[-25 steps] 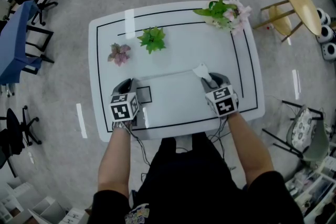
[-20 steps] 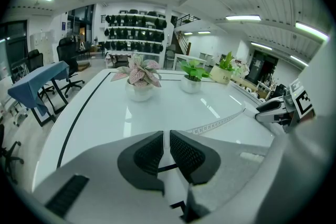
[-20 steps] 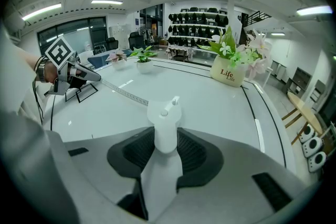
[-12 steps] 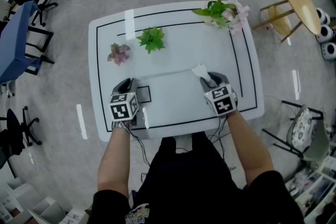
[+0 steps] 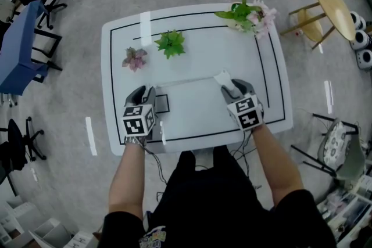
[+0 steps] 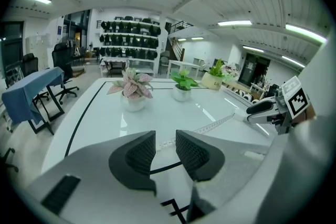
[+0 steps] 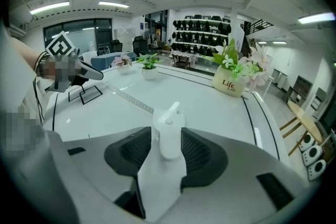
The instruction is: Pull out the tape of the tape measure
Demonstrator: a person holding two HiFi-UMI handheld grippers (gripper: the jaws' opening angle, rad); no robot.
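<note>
The white tape measure body (image 7: 168,136) stands on the white table (image 5: 197,55) between the pads of my right gripper (image 7: 167,140). Those jaws are opening, with slim gaps at the body's sides. In the head view the body (image 5: 222,78) sits just ahead of the right gripper (image 5: 233,87). The pulled-out tape (image 5: 186,83) lies flat across the table toward my left gripper (image 5: 145,92). In the left gripper view the tape (image 6: 218,123) ends on the table near the left gripper (image 6: 166,147), whose jaws are opening and pinch nothing.
A pink-leaved plant (image 5: 135,58), a green plant (image 5: 170,42) and a flower pot (image 5: 247,13) stand at the table's far side. A black square outline (image 5: 161,103) is marked beside the left gripper. Office chairs and a blue table (image 5: 17,46) stand left, a round wooden stool (image 5: 334,7) right.
Both grippers stay almost where they were, and the tape is still stretched between them. The head view has shifted slightly.
</note>
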